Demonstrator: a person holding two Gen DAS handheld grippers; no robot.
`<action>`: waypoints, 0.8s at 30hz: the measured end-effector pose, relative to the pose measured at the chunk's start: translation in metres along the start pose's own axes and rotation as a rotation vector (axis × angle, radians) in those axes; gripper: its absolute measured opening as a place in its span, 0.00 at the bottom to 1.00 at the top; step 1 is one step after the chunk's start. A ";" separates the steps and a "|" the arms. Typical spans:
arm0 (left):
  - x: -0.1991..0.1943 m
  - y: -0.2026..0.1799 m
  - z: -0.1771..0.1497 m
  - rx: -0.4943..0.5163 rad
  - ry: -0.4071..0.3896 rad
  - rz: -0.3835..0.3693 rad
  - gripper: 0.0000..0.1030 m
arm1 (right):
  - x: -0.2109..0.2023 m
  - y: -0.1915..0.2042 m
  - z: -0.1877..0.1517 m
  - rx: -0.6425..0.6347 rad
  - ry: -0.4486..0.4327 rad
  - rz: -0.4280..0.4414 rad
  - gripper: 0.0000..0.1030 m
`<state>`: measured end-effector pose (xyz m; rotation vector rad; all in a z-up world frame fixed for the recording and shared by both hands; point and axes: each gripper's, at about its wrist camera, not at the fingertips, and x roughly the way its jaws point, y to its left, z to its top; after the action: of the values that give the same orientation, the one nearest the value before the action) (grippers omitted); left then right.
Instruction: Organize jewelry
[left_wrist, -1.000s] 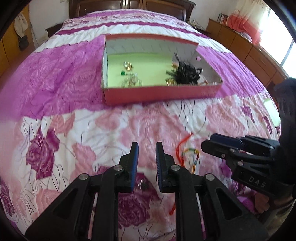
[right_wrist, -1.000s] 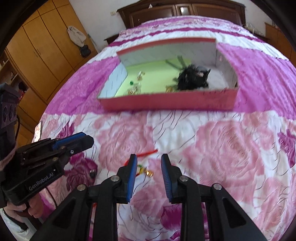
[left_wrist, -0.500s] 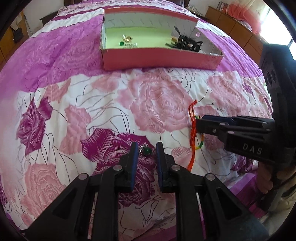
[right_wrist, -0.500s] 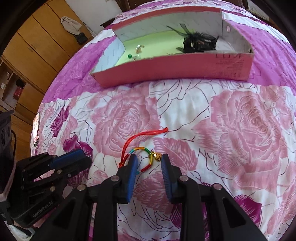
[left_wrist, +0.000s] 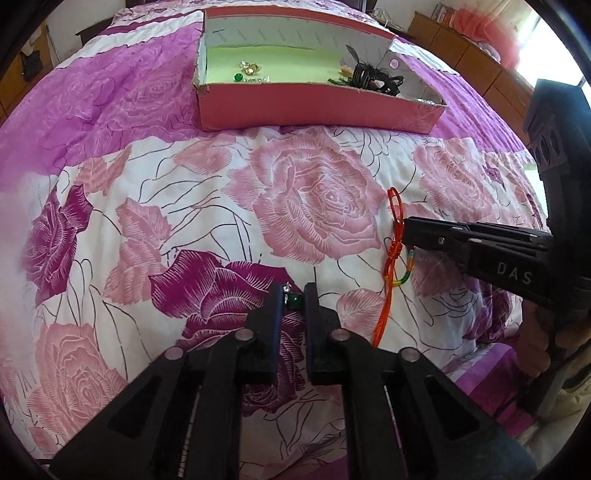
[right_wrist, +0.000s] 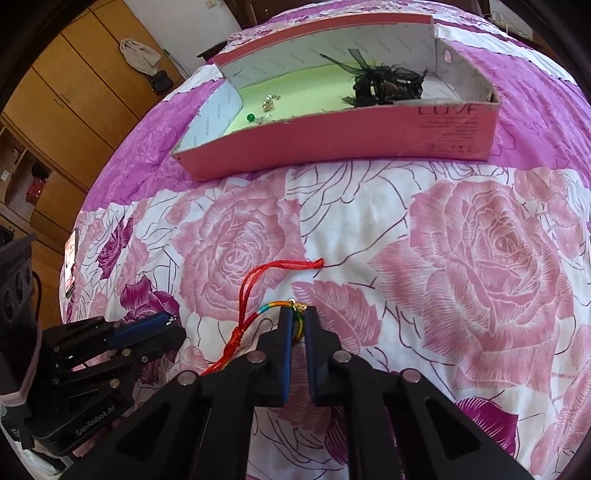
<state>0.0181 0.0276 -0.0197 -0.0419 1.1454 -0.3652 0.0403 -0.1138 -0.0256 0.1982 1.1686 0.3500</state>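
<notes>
We have both grippers down on the bedspread (left_wrist: 110, 206), each closed on a piece of jewelry. Our left gripper (left_wrist: 292, 295) pinches a small green bead earring (left_wrist: 294, 300) between its fingers, the silver hook poking out at the tips. Our right gripper (right_wrist: 297, 323) has its fingers shut on the rainbow-coloured loop of a bracelet (right_wrist: 275, 305), just by its little gold charm, while the red cord tail (right_wrist: 284, 264) trails away to the left and forward across the bedspread.

The pink box (right_wrist: 332, 133) lies straight ahead of both grippers, well apart from them, with its long side turned toward us. Inside it, on the green lining, small gold and green pieces (left_wrist: 249, 72) sit toward the left and a black hair accessory (right_wrist: 384, 83) toward the right.

The coming move, as we judge it, turns on that forward gap: both pieces must be lifted and carried over the near wall. Our left gripper lines up with the earring cluster; our right gripper sits below the middle of the box. The loose cord may drag or snag on the wall.
</notes>
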 end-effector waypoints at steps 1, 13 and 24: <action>-0.001 0.000 0.000 0.000 -0.007 -0.002 0.02 | -0.001 0.000 0.000 0.001 -0.004 0.001 0.07; -0.017 -0.010 0.018 0.013 -0.088 0.017 0.02 | -0.023 -0.010 0.004 0.012 -0.080 0.003 0.06; -0.029 -0.017 0.039 0.015 -0.167 0.016 0.02 | -0.051 -0.002 0.010 -0.046 -0.208 -0.015 0.06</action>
<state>0.0381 0.0147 0.0261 -0.0490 0.9773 -0.3497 0.0321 -0.1343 0.0218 0.1811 0.9555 0.3350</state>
